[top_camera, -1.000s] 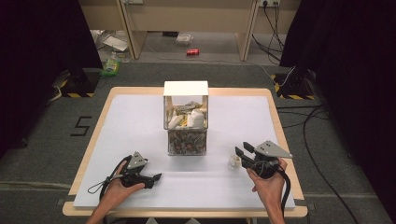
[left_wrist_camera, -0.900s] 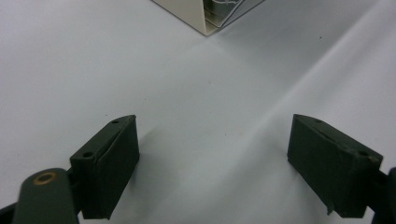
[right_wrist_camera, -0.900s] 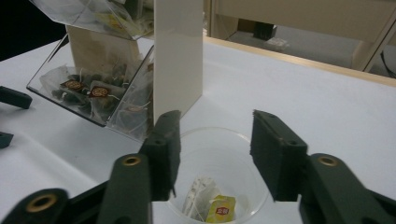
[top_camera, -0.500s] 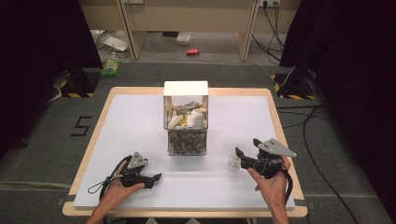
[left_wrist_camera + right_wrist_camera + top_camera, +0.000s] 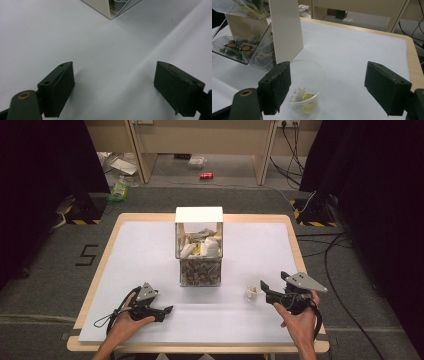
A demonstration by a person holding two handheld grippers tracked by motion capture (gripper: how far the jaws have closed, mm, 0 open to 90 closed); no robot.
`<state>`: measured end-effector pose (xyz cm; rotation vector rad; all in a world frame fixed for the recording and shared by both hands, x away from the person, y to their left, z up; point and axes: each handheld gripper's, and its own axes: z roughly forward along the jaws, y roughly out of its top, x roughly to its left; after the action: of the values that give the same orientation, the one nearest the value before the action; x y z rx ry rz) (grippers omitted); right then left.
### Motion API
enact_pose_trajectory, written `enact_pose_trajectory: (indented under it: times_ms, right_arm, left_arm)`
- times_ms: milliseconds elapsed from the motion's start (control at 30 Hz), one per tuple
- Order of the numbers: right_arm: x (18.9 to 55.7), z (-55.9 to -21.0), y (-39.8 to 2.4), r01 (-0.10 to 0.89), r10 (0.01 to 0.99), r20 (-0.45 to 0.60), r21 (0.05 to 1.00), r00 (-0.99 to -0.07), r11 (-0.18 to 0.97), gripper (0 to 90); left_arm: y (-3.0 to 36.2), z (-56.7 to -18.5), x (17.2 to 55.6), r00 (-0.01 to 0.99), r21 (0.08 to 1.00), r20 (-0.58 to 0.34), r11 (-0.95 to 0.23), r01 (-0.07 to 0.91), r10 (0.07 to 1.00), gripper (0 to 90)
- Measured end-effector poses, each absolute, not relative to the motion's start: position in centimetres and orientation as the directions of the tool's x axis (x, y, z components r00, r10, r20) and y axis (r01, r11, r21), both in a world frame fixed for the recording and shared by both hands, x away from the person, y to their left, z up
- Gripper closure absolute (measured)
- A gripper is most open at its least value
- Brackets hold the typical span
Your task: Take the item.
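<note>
A clear plastic cup (image 5: 308,80) with a tea bag (image 5: 299,94) in it stands upright on the white table cover, right of the dispenser. My right gripper (image 5: 337,87) is open and its jaws have just been opening. The cup sits just ahead of its left jaw, untouched by the pads. From above, the cup (image 5: 250,293) stands just left of the right gripper (image 5: 263,289). The clear dispenser box (image 5: 199,247) with a white top holds several tea bags. My left gripper (image 5: 167,310) rests open at the front left, with bare table between its jaws (image 5: 115,85).
The wooden table edge (image 5: 306,280) runs close behind my right hand. A corner of the dispenser (image 5: 110,10) lies ahead of the left gripper. On the floor beyond the table are cables, a red can (image 5: 206,176) and litter.
The right gripper's jaws have spread apart and let go of the cup, which now stands on the table. The right hand drew back slightly. The left gripper has not moved.
</note>
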<state>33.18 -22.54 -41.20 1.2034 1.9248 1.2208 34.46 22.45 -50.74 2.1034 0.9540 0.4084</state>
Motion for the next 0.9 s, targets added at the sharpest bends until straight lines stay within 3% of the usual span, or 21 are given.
enact_pose_trajectory:
  times_ms: [900]
  right_arm:
    - [32.8, -42.4, -25.6, 0.434, 0.929, 0.03, 0.889, -0.369, 0.144, 23.5]
  left_arm:
    - [22.5, -50.7, 34.5, 0.668, 0.76, -0.025, -0.42, 0.497, 0.744, 15.7]
